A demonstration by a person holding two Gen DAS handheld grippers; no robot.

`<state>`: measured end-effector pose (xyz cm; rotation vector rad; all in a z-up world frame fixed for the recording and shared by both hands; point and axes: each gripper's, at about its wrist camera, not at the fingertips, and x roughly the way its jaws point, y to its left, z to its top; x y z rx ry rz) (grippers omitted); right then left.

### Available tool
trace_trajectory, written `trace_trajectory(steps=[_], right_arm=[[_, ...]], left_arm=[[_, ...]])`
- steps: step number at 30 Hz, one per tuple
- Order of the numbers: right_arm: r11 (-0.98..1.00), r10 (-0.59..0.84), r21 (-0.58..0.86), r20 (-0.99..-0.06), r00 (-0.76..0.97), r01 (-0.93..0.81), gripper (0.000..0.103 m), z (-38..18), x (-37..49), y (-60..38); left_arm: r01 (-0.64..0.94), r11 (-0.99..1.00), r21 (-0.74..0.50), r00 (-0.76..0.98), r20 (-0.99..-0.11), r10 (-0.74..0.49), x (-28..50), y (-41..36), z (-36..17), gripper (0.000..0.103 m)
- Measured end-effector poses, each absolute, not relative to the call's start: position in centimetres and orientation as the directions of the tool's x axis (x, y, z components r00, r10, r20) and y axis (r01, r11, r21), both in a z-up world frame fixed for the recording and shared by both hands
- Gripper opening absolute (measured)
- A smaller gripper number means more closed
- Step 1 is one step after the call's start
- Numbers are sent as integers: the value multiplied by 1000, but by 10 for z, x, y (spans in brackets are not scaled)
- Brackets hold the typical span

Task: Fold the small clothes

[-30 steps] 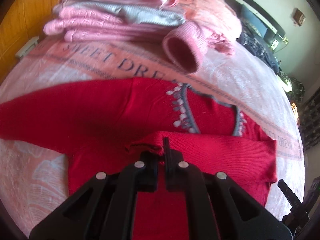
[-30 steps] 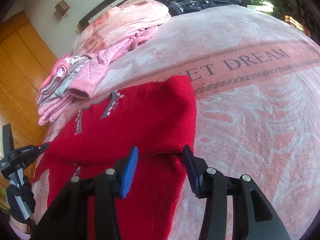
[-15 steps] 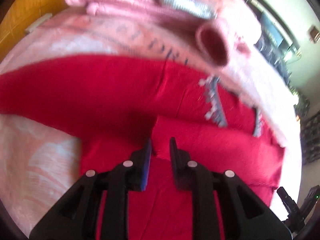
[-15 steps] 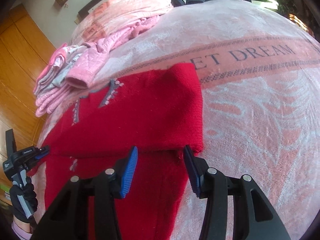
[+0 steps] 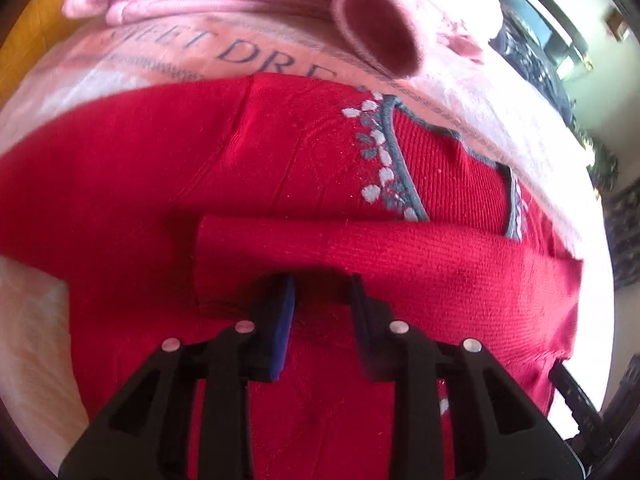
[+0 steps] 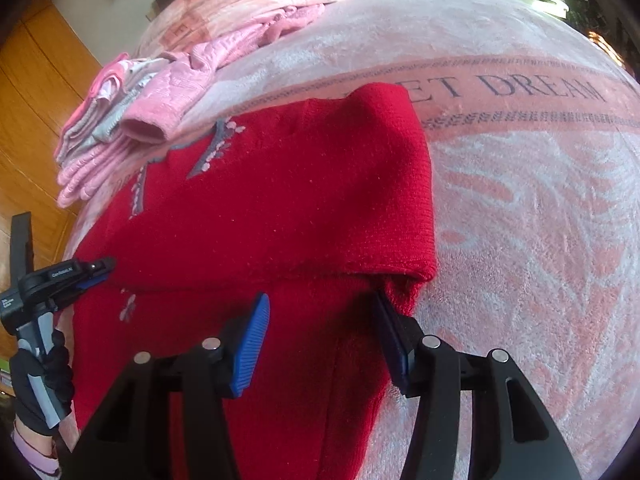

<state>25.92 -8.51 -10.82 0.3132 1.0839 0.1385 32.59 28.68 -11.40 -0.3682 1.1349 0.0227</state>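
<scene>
Red knitted sweater (image 6: pixel 260 208) is spread on pink blanket (image 6: pixel 540 200); left gripper (image 5: pixel 322 292) and right gripper (image 6: pixel 324 312), seemingly empty, are held parted at six o'clock.

A second ago my left gripper (image 5: pixel 322 300) was pinched shut on the cuff of the red sweater's (image 5: pixel 280 168) sleeve (image 5: pixel 400 264); now its fingers stand apart and the sleeve lies released across the chest. My right gripper (image 6: pixel 324 320) has edged closer to the folded shoulder.
</scene>
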Motion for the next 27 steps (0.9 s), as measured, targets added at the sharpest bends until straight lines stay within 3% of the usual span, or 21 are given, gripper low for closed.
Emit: trace_trajectory(steps=[2,4,6,8,16,27], right_arm=[[952,253,303,-846,469,33,54,-104,258,-82],[954,249,300,-840,483,30,56,-97,255,-80],[952,260,307,-828,497,13,58,-89,252,-78],[953,269,302,-821,504,-17,62,-80,249,-71],[961,277,235,-821,500,-146,65,-60,239,-25],[969,244,194,-865,438,-155,65,-91,242,-5]], left_arm=[[-195,938,-288,434,-883,-181,322,289,-109,29],[-202,931,-304,450,-873,-188,309,300,-100,35],[-211,925,-316,475,-860,-185,291,318,-91,54],[-238,916,-324,496,-851,-172,267,351,-84,64],[-570,754,-327,477,-879,-21,170,542,-101,61],[-712,539,-450,557,-829,44,171,669,-117,61]])
